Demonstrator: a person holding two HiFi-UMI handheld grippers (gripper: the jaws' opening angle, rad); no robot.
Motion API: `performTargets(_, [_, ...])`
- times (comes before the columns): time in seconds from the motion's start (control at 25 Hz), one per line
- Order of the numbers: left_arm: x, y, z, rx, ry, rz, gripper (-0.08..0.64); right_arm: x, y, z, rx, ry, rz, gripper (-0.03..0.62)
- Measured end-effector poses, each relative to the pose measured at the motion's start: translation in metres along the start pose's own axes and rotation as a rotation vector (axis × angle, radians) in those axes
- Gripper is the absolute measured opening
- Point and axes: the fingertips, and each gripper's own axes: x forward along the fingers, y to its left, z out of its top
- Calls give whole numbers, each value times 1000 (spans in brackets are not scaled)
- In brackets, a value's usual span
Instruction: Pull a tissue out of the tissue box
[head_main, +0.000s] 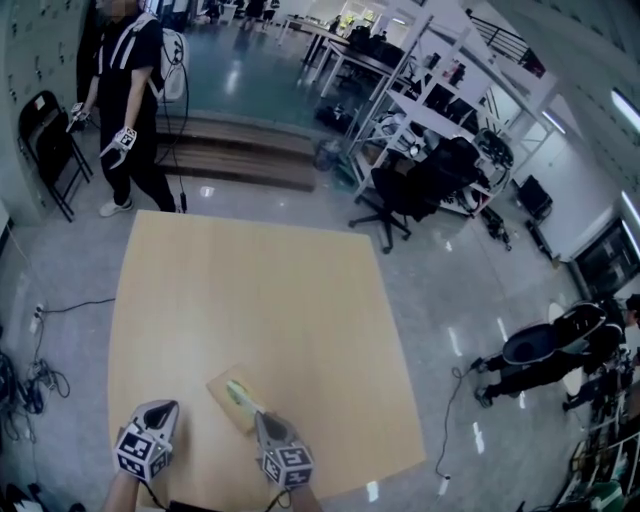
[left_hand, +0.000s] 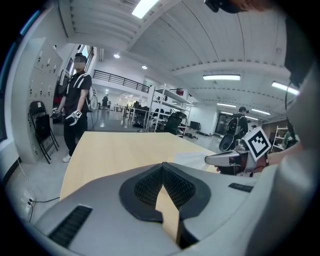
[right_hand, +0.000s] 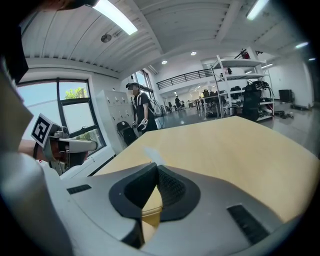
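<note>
Pinching tissue (head_main: 240, 392), right gripper (head_main: 258, 415) closed, tissue box (head_main: 222, 389) lying diagonally, left gripper (head_main: 171, 405) closed empty.

Table (head_main: 260, 300) wide open ahead; tissue box (head_main: 222, 388) with tissue (head_main: 240, 393) blocks right claw (head_main: 258, 415); left claw (head_main: 170, 406) path free.

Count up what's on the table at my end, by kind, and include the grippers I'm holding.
Tissue box: 1
Tissue: 1, sticking out of the box
Grippers: 2, the left gripper and the right gripper
Total: 4
</note>
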Motion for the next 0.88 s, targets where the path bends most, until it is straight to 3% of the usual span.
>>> performTargets(0.88, [-24,-13,32,28,-95,42,8,-30,11,47,-51,-117,2,2])
